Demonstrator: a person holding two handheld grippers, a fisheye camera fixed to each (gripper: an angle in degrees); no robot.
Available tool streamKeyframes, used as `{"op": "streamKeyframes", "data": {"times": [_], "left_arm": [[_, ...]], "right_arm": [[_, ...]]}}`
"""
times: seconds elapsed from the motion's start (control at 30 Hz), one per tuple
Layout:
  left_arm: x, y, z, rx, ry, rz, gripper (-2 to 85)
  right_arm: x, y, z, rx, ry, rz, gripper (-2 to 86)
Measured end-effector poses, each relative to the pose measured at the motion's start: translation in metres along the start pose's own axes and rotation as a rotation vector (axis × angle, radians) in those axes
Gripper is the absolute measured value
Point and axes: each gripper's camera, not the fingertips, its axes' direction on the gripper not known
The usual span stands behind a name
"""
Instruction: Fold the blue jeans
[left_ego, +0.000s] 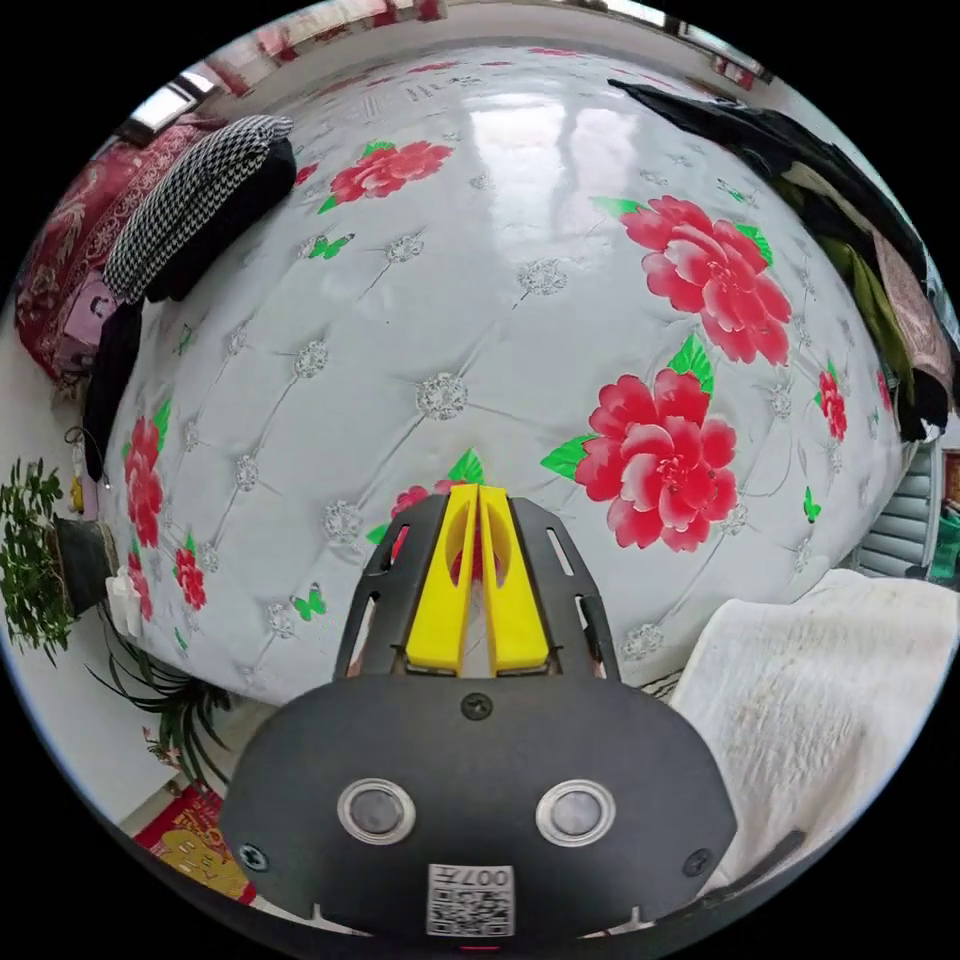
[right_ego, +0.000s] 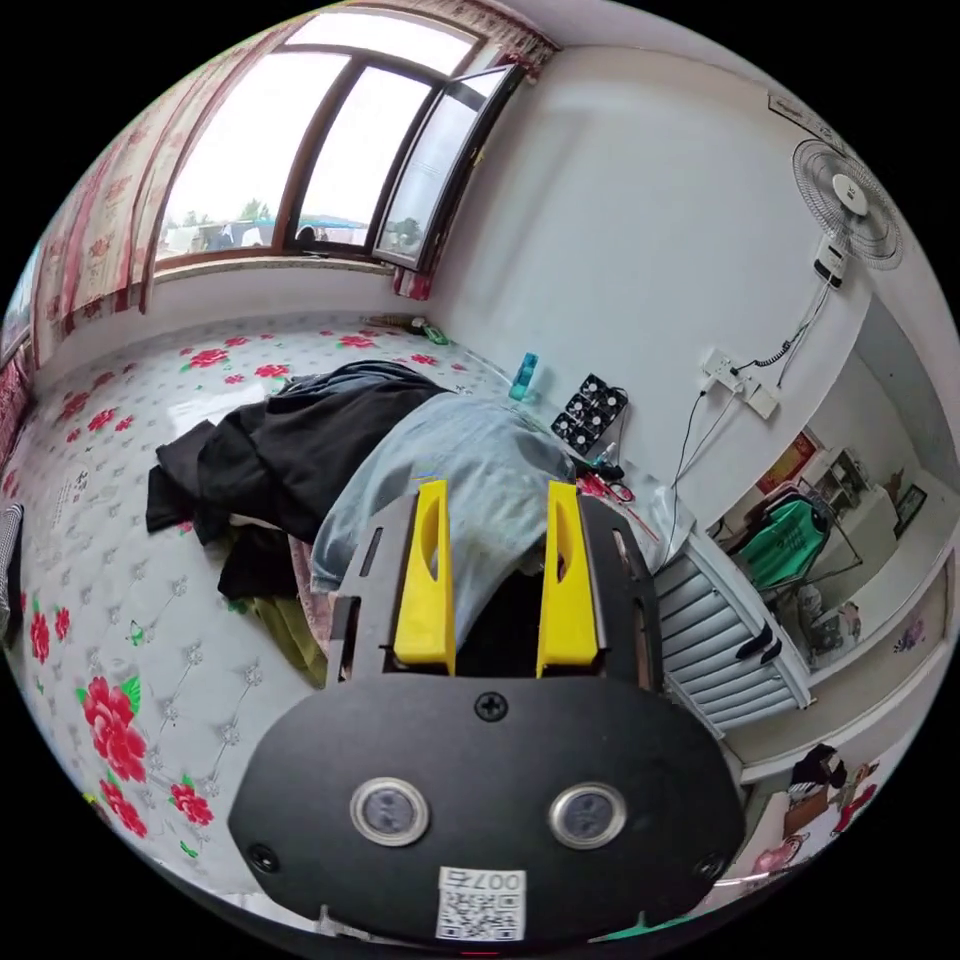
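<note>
In the left gripper view, the left gripper (left_ego: 478, 492) is hovering over a floral padded surface (left_ego: 480, 300), its yellow jaws lying pressed together and pinching nothing. A houndstooth garment (left_ego: 195, 205) is lying at one edge, a heap of dark clothes (left_ego: 800, 160) at the other, and a white blanket (left_ego: 840, 680) is sitting close by. The gripper body is carrying a code sticker, which I am leaving unread.

In the right gripper view, the right gripper (right_ego: 495, 495) is holding its jaws spread apart, gripping nothing, and pointing at the blue jeans (right_ego: 460, 470). They are lying draped over a clothes pile, beside a black garment (right_ego: 300, 440). The denim is looking limp yet fairly heavy and not slippery; I judge the waistband or a hem would be giving the firmest hold, though neither is showing clearly
</note>
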Motion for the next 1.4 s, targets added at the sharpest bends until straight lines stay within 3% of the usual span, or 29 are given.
{"op": "streamKeyframes", "data": {"times": [0.07,0.17,0.37,0.5,0.67,0.77,0.8,0.83,0.9,0.97,1.03,1.1,1.2,1.4], "left_arm": [[-0.007,0.016,-0.005,0.020,0.042,-0.042,-1.0],[-0.019,0.044,-0.016,0.042,0.099,-0.091,-1.0],[-0.044,0.088,-0.042,0.027,0.217,-0.075,-1.0],[-0.064,0.101,-0.067,0.074,0.288,-0.079,-1.0],[-0.093,0.099,-0.134,0.321,0.464,-0.041,-1.0],[-0.119,0.102,-0.174,0.493,0.567,-0.057,-1.0],[-0.132,0.106,-0.186,0.542,0.604,-0.082,-1.0],[-0.140,0.109,-0.192,0.569,0.621,-0.095,-1.0],[-0.165,0.120,-0.205,0.636,0.661,-0.149,-1.0],[-0.213,0.147,-0.207,0.705,0.704,-0.292,-0.9],[-0.268,0.182,-0.182,0.716,0.857,-0.530,-0.9],[-0.321,0.233,-0.143,0.661,0.957,-0.834,-0.8],[-0.380,0.336,-0.130,0.681,0.829,-1.021,-0.7],[-0.424,0.397,-0.182,0.677,0.577,-1.008,1.9]], "right_arm": [[0.005,0.009,0.028,-0.078,-0.039,0.033,7.4],[0.001,0.045,0.040,-0.014,-0.127,0.094,5.2],[0.021,0.055,-0.031,0.168,-0.303,0.233,1.5],[0.020,0.057,-0.136,0.429,-0.567,0.103,0.8],[-0.048,0.087,-0.250,0.650,-0.891,-0.183,0.8],[-0.113,0.131,-0.309,0.761,-1.235,-0.455,1.0],[-0.143,0.151,-0.334,0.766,-1.492,-0.601,1.2],[-0.179,0.170,-0.359,0.703,-1.761,-0.746,1.3],[-0.241,0.210,-0.397,0.577,-2.004,-0.935,1.8],[-0.300,0.262,-0.427,0.474,-1.996,-1.104,2.3],[-0.355,0.316,-0.437,0.360,-1.821,-1.276,2.7],[-0.366,0.337,-0.421,0.323,-1.751,-1.285,3.3],[-0.370,0.352,-0.364,0.167,-1.568,-1.262,4.4],[-0.351,0.335,-0.213,-0.242,-1.195,-0.909,7.0]]}}
